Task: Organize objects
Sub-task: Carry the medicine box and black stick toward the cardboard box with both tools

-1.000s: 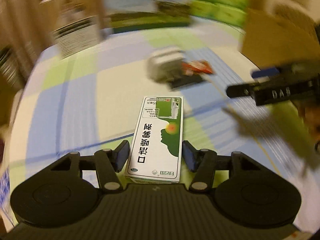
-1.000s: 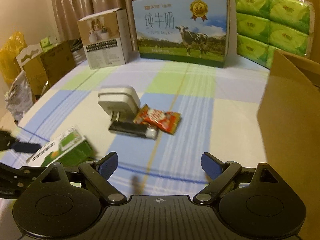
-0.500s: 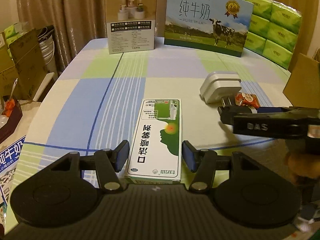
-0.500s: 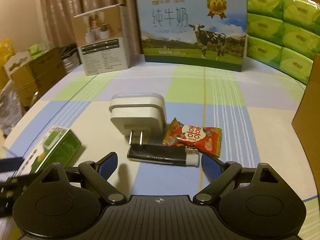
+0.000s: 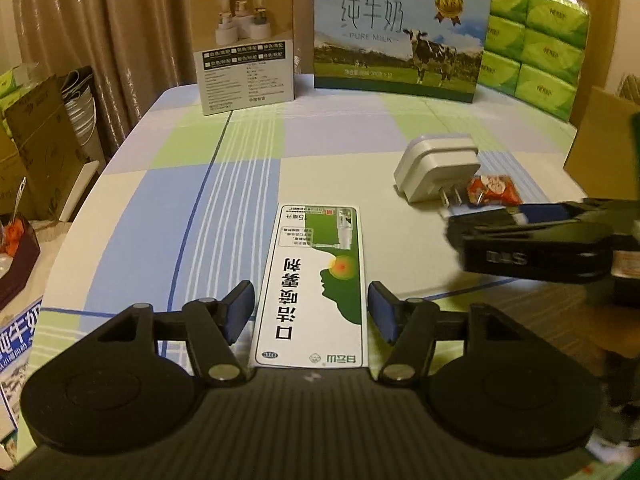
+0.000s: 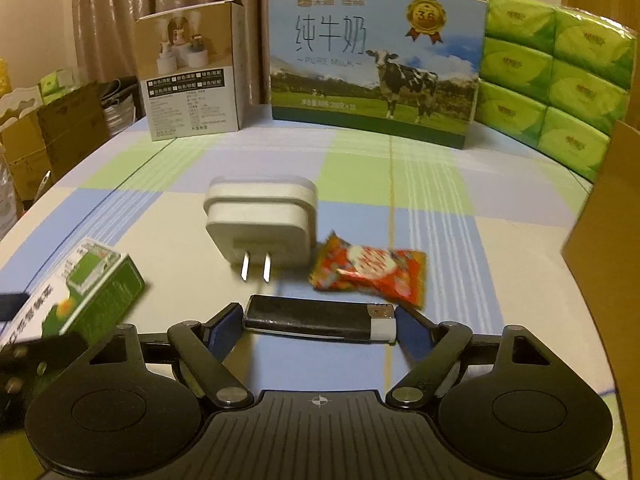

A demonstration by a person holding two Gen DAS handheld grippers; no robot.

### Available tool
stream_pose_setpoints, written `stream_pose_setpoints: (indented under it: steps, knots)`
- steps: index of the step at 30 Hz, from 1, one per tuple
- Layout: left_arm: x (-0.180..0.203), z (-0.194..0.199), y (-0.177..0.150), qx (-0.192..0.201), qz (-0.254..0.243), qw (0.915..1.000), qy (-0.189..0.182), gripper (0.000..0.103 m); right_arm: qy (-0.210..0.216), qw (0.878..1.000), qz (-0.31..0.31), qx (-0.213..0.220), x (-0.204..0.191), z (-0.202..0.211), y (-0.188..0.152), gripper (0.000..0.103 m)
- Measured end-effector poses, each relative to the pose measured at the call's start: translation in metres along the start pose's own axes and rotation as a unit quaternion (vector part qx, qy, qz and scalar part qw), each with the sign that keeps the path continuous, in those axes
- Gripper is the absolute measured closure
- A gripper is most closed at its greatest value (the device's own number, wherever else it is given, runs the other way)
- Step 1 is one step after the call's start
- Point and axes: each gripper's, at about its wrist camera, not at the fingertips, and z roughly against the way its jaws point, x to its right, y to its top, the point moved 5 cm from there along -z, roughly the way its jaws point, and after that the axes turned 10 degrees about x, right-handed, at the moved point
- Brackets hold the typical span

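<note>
A green and white medicine box (image 5: 311, 286) lies flat on the checked tablecloth between the fingers of my left gripper (image 5: 311, 312), which is open with small gaps on both sides. It also shows in the right wrist view (image 6: 82, 294). My right gripper (image 6: 320, 326) is open around a black lighter (image 6: 316, 318) lying crosswise, its pads close to both ends. Just beyond lie a white plug adapter (image 6: 260, 220) and a red snack packet (image 6: 370, 274). The adapter (image 5: 438, 168) and packet (image 5: 494, 190) also show in the left wrist view.
A milk carton box (image 6: 376, 64), a beige product box (image 6: 194, 76) and green tissue packs (image 6: 556, 72) stand along the table's back. A brown cardboard box (image 6: 608, 216) stands at the right. Cardboard boxes (image 5: 36, 148) sit on the floor left of the table.
My right gripper has moved forward to the lighter, and its fingers now bracket it. My left gripper has swung and steadied with the medicine box still between its fingers.
</note>
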Motion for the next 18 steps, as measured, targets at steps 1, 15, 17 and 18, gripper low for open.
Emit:
stream_pose_setpoints:
  steps: [1, 15, 17, 18]
  knots:
    - [0.002, -0.001, -0.001, -0.002, -0.005, 1.0, -0.001, 0.045, 0.001, 1.0, 0.003, -0.001, 0.001, 0.006, -0.003, 0.024]
    - [0.036, 0.043, -0.03, -0.052, -0.022, 0.9984, -0.006, 0.051, 0.018, 0.999, 0.003, -0.037, 0.015, 0.098, -0.048, 0.024]
    - [0.04, 0.045, -0.033, -0.051, -0.021, 0.9985, -0.001, 0.046, 0.02, 0.999, 0.004, -0.036, 0.015, 0.101, -0.05, 0.024]
    - [0.041, 0.044, -0.032, -0.048, -0.022, 0.9986, 0.005, 0.045, 0.02, 0.999, 0.005, -0.036, 0.014, 0.102, -0.05, 0.024]
